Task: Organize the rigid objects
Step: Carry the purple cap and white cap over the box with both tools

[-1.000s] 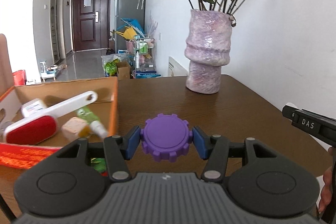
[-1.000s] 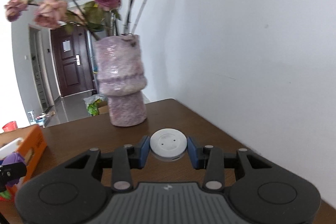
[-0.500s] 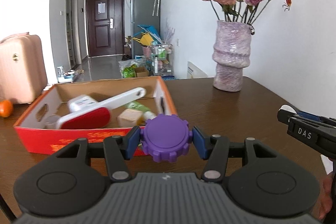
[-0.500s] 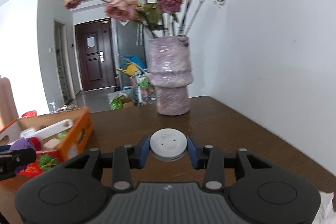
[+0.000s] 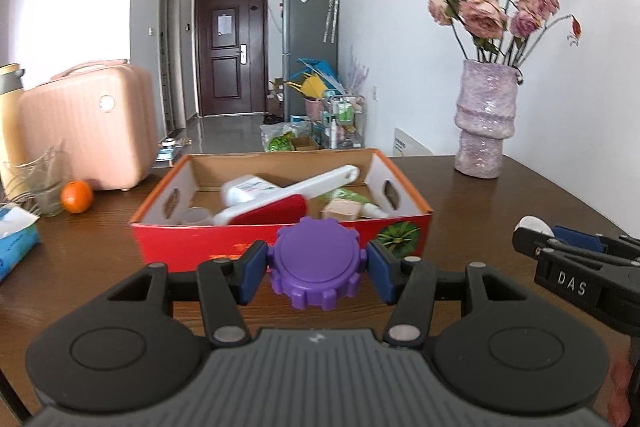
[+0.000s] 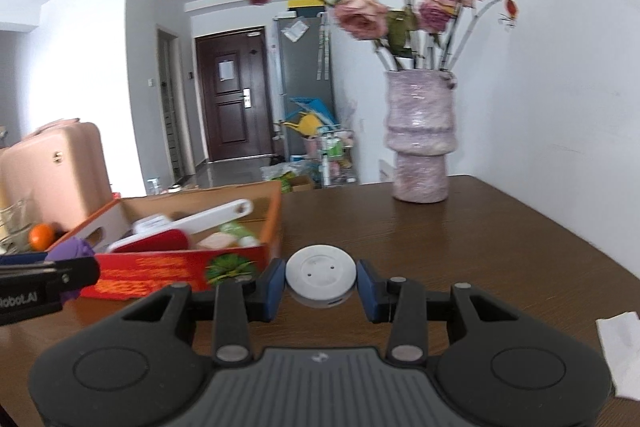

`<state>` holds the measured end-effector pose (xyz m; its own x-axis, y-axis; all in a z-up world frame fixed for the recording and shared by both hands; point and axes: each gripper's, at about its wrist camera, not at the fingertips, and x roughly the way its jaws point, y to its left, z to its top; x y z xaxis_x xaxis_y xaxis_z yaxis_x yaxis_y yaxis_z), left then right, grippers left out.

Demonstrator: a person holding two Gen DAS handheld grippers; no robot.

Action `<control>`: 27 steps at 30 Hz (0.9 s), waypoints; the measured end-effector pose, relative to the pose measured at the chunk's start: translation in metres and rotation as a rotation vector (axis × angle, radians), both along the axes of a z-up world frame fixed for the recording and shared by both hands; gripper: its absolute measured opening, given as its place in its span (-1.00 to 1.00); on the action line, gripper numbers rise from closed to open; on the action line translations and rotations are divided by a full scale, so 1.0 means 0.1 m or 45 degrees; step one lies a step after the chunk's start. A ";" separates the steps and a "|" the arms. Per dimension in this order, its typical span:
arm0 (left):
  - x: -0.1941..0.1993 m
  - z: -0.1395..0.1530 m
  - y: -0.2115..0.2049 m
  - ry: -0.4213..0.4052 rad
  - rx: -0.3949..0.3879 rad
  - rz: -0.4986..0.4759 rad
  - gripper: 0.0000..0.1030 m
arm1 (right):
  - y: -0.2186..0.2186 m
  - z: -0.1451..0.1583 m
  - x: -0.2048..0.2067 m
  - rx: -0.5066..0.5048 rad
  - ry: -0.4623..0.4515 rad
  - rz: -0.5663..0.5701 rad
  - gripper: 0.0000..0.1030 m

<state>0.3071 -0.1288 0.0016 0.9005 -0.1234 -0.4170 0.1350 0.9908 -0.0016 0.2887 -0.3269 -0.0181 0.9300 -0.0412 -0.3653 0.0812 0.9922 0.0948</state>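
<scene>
A purple notched plastic cap (image 5: 318, 263) and a white round plastic puck (image 6: 320, 273) are held clenched in the left fingers (image 5: 254, 271) and right fingers (image 6: 272, 283) near the open red cardboard box (image 5: 404, 183), whose near wall could be clipped.

We see white walls (image 5: 560, 131), a dark brown door (image 5: 230, 53) down a glossy grey-floored hallway (image 5: 236, 135), a grey refrigerator (image 5: 308, 39) beside it, bright daylight, and a dark wooden surface (image 6: 460, 247).
</scene>
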 end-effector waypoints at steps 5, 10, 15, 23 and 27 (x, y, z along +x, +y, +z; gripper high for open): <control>-0.11 0.02 0.31 -0.014 -0.016 0.040 0.08 | 0.31 0.03 -0.09 -0.010 0.000 0.057 -0.26; -0.18 0.04 0.56 -0.023 -0.052 0.070 0.08 | 0.58 0.05 -0.13 -0.032 0.003 0.100 -0.26; -0.21 0.06 0.75 -0.035 -0.077 0.086 0.08 | 0.80 0.09 -0.14 -0.056 -0.001 0.135 -0.25; -0.17 0.05 1.00 -0.032 -0.095 0.117 0.08 | 1.05 0.10 -0.07 -0.072 0.005 0.172 -0.26; -0.11 0.06 1.07 -0.026 -0.092 0.128 0.08 | 1.12 0.09 -0.01 -0.073 0.007 0.181 -0.26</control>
